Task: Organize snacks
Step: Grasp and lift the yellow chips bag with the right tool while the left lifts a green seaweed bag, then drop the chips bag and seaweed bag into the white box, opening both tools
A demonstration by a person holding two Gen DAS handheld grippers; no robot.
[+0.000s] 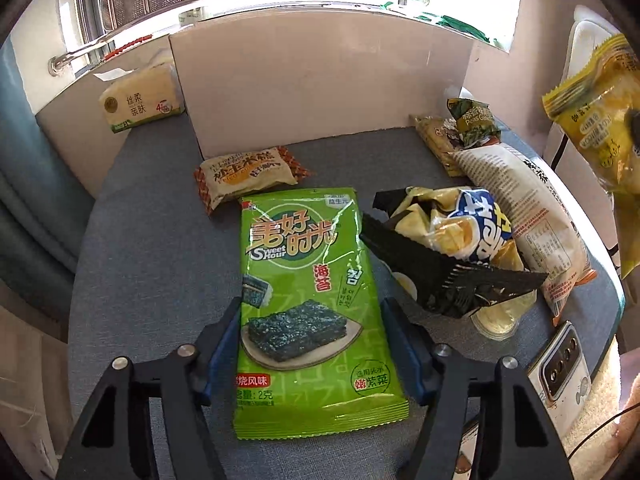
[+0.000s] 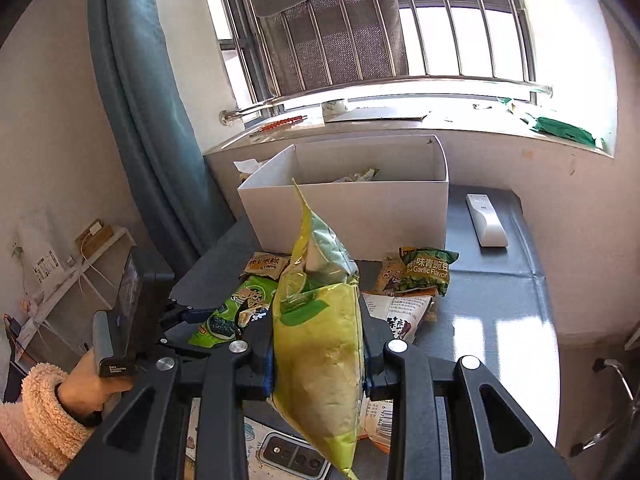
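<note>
My left gripper is open, its fingers on either side of a green seaweed packet lying flat on the grey table. My right gripper is shut on a yellow-green snack bag, held upright above the table; the bag shows at the right edge of the left wrist view. A white cardboard box stands at the back of the table with some snacks inside. Other packets lie near: a rice cake pack, a crumpled chip bag, a long white bag, green garlic peas.
A tissue pack sits left of the box. A white remote lies right of the box. A phone lies at the table's near right edge. A window sill and curtain stand behind the table.
</note>
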